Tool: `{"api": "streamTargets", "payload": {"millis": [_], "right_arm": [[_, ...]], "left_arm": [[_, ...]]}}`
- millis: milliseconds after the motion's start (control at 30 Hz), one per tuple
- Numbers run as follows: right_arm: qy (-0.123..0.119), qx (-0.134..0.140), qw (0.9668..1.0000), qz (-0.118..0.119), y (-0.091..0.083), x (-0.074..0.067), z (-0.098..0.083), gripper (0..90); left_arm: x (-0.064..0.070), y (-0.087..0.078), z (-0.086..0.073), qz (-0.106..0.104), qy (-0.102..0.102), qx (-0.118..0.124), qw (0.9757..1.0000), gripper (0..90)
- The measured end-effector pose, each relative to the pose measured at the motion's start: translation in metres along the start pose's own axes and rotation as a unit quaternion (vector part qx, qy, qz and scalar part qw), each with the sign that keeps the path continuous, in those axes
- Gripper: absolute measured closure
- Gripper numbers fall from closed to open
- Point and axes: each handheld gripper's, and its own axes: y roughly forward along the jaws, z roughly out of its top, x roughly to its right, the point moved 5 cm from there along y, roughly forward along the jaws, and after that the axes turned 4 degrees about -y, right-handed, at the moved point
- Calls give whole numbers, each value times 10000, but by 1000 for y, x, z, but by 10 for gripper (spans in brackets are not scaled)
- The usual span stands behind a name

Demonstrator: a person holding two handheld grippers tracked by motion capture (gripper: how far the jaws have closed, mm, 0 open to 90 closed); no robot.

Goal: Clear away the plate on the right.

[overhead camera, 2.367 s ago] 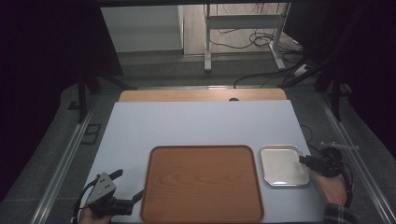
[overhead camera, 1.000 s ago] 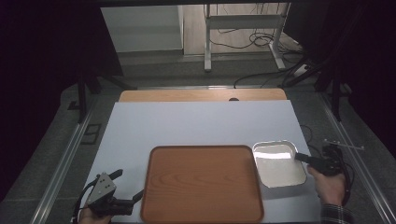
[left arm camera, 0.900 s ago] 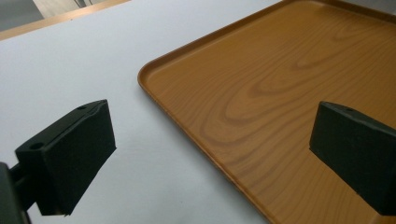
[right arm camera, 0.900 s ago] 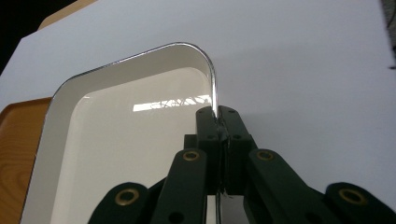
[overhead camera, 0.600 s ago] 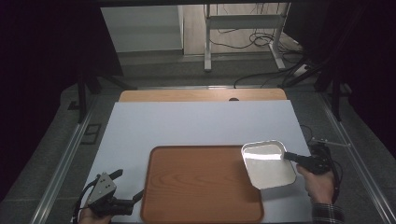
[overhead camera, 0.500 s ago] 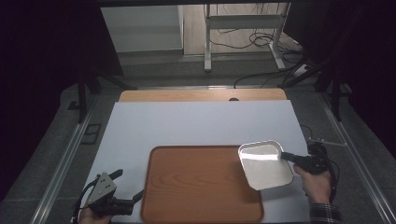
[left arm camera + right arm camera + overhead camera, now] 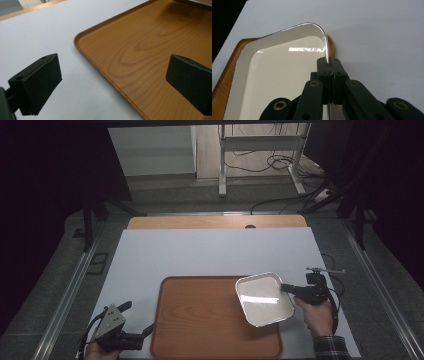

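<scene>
No text, label, brand or number can be read anywhere here.

The pan (image 7: 264,299) is white inside with a bright silver rim, and a pale streak of reflected light crosses its floor. The tray (image 7: 200,320) is orange-brown with a darker wavy wood-grain pattern. The desk (image 7: 210,255) is covered in plain pale blue-grey, with a strip of light brown wood along its far edge. Both grippers, left (image 7: 137,327) and right (image 7: 286,288), are black; the left carries a grey plate, and brass-coloured rivets dot the right one's arms. The sleeve (image 7: 330,347) is dark plaid.
</scene>
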Motion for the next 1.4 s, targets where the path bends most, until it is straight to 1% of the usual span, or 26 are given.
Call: {"api": "streamTargets", "payload": {"millis": [33, 67, 100, 133, 200, 233, 267, 400, 433, 567, 867, 933, 967, 1000, 1067, 1100, 1133, 1167, 1200, 1233, 1267, 1367, 1400], "right_arm": [[0, 0, 10000, 0, 0, 0, 0, 882], [-22, -33, 10000, 30, 5, -5, 0, 882], [-22, -33, 10000, 30, 5, -5, 0, 882], [-63, -71, 9999, 58, 12, -10, 0, 882], [-77, -99, 9999, 64, 18, -14, 0, 881], [-77, -99, 9999, 64, 18, -14, 0, 881], [-118, -142, 9998, 86, 25, -20, 0, 881], [-172, -226, 9995, 114, 36, -30, 1, 881], [-172, -226, 9995, 114, 36, -30, 1, 881], [-230, -272, 9992, 173, 49, -41, 3, 882], [-339, -372, 9985, 200, 76, -62, 4, 881], [-373, -415, 9983, 193, 82, -66, 4, 881], [-373, -415, 9983, 193, 82, -66, 4, 881], [-380, -450, 9981, 191, 88, -70, 3, 881], [-403, -474, 9979, 189, 94, -73, 2, 881], [-403, -474, 9979, 189, 94, -73, 2, 881], [-431, -508, 9977, 154, 100, -76, 1, 882], [-443, -518, 9976, 129, 102, -77, 1, 881], [-466, -524, 9975, 78, 104, -77, 0, 881], [-466, -524, 9975, 78, 104, -77, 0, 881], [-455, -525, 9976, 11, 108, -77, 0, 881], [-431, -548, 9976, 18, 110, -76, -1, 881], [-492, -553, 9973, -22, 111, -76, -1, 878]], "left_arm": [[0, 0, 0, 0, 0, 0, 10000, 1], [0, 0, 0, 4, 16, -7, 10000, 1], [0, 0, 0, 4, 16, -7, 10000, 1], [0, 0, 0, 3, 15, -12, 10000, 1], [0, 0, 0, 4, 16, -15, 10000, 1], [0, 0, 0, 4, 16, -15, 10000, 1], [0, 0, 0, 7, 21, -20, 10000, 1], [0, 1, 0, 6, 28, -26, 10000, 1], [0, 1, 0, 6, 28, -26, 10000, 1], [0, 1, 0, 11, 43, -40, 10000, 1], [0, 1, 0, -2, 39, -43, 10000, 1], [0, 1, 0, 4, 50, -47, 10000, 1], [0, 1, 0, 4, 50, -47, 10000, 1], [0, 1, 0, 2, 51, -49, 10000, 1], [0, 1, 0, -6, 38, -48, 10000, 1], [0, 1, 0, -6, 38, -48, 10000, 1], [0, 1, 0, -7, 39, -49, 10000, 1], [0, 1, 0, -7, 40, -48, 10000, 1], [0, 1, 0, -7, 40, -48, 10000, 1], [0, 1, 0, -8, 41, -48, 10000, 1], [0, 1, 0, -9, 43, -49, 10000, 1], [0, 1, 0, -10, 47, -49, 10000, 1], [1, 1, 0, -11, 53, -50, 10000, 1]]}}
